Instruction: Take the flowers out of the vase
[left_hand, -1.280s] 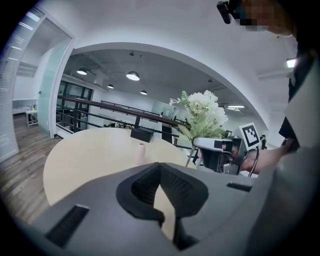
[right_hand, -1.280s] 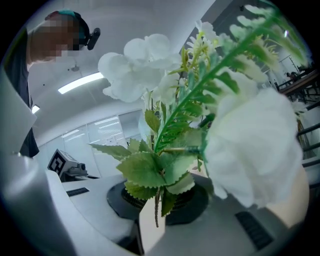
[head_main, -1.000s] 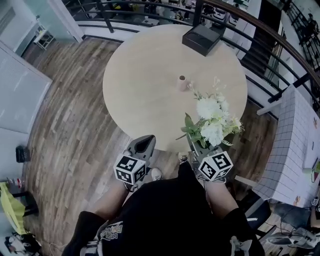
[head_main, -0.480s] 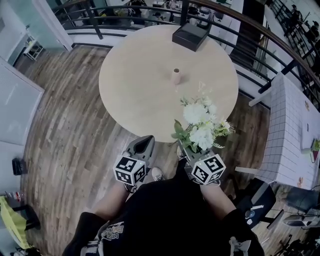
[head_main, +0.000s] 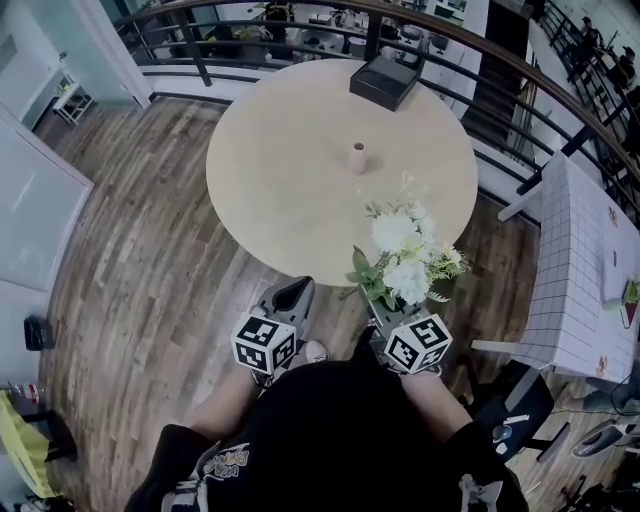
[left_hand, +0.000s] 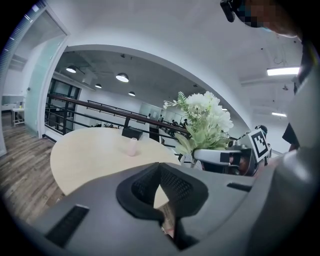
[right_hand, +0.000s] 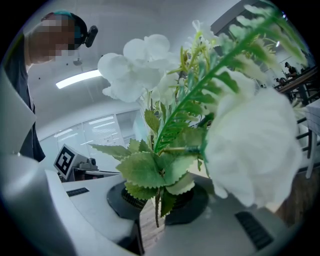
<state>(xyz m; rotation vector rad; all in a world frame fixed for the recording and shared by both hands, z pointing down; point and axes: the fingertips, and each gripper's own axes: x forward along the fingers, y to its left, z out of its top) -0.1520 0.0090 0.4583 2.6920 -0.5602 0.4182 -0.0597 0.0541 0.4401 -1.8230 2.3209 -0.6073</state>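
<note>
On table, one vase (right gripper holding one bouquet)

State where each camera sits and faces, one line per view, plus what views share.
Head view: worn by the person, looking steeply down at the table, vase, flowers, left hand-held gripper, right hand-held gripper; dark top, forearms show.
Left gripper view: on the left hand-held gripper, facing along its shut jaws toward the vase; dark top at right edge.
Right gripper view: on the right hand-held gripper, facing along jaws shut on the flowers; dark top at left edge.
Shared: flowers in all three; vase in head and left gripper views.
</note>
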